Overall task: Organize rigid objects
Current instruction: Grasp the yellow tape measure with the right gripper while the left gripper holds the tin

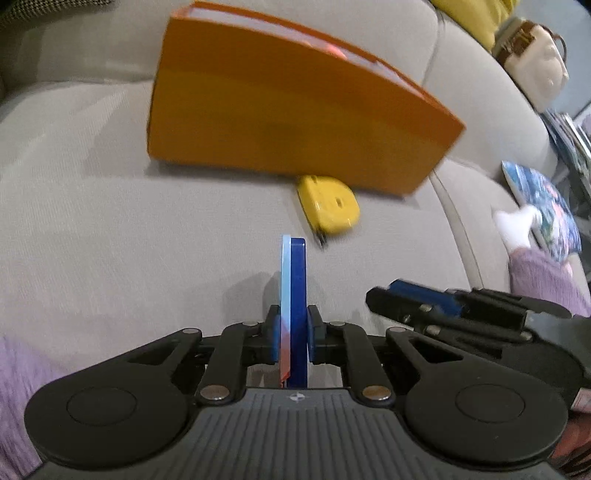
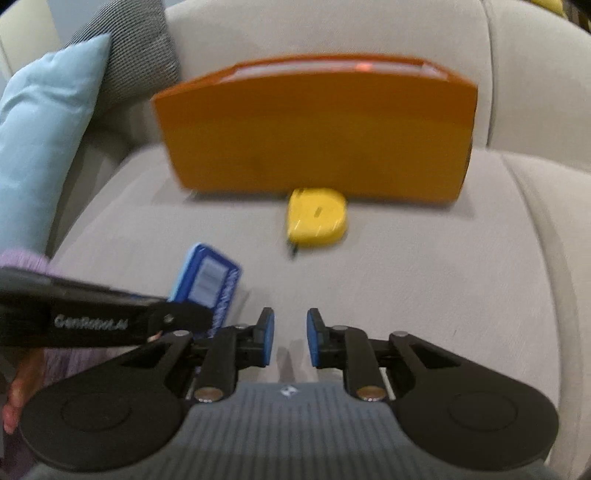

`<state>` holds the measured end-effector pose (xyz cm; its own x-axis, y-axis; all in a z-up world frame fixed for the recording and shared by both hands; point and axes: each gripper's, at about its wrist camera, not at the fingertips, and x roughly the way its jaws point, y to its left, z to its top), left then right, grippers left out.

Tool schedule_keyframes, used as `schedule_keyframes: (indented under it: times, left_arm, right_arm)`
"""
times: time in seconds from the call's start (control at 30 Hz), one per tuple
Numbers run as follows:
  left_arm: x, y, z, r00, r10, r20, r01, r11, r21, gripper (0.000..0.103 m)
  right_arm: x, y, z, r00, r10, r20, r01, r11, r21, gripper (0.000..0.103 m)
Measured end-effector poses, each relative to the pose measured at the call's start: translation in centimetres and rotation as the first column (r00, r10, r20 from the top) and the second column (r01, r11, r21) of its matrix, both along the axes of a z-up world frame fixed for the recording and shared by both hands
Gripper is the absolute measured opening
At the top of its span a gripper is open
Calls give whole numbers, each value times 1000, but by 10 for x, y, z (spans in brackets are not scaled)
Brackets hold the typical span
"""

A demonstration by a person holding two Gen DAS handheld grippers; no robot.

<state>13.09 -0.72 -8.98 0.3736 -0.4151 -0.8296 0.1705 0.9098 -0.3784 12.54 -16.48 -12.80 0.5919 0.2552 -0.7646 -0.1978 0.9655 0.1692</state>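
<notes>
My left gripper point(image 1: 293, 325) is shut on a thin blue box point(image 1: 295, 295), held edge-on above the grey sofa seat point(image 1: 147, 240); the box also shows in the right wrist view point(image 2: 210, 280). An orange box point(image 1: 280, 110) stands on the seat against the backrest, also in the right wrist view point(image 2: 317, 129). A yellow tape measure point(image 1: 330, 205) lies just in front of it, also in the right wrist view point(image 2: 317, 216). My right gripper point(image 2: 290, 338) is open and empty, low over the seat, short of the tape measure. It shows at the right of the left wrist view point(image 1: 388, 299).
A light blue cushion point(image 2: 40, 129) and a grey patterned cushion point(image 2: 133, 48) lean at the sofa's left end. A cream bag point(image 1: 535, 62) and yellow fabric point(image 1: 476, 14) sit at the far right. A colourful printed item point(image 1: 546, 206) lies on the right seat.
</notes>
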Motion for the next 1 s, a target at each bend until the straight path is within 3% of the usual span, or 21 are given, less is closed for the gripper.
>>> schedule_keyframes:
  times: [0.03,0.23,0.47,0.77,0.9,1.0]
  left_arm:
    - [6,2,1,1000,9,6,-9,1000,-8,14]
    - [37,5,1,999,25,21,-24,999,-36,14]
    - [57,1,-9,999,31,-25,-32,999,-34,14]
    - [68,5,-19,998,36,-57,-39,997,-65,15]
    - [60,10,-4,998,20,-55,-23,998,-54,14]
    - [52,15,17,998,-6,-61,0,996,-93,14]
  right_arm:
    - [8,0,2,1000,-6,9,6,1000,-7,34]
    - [55,9,1,1000,4,15,-3,999,-40,45]
    - [94,13,-16,999,15,-36,-17,999,-51,49]
    - [100,11,-27,998,38,-47,-39,999,-35,51]
    - [96,9,-16,997,64,-53,-66,997,-39,51]
    - [93,7,4,993,112,-35,-114,993,-33,51]
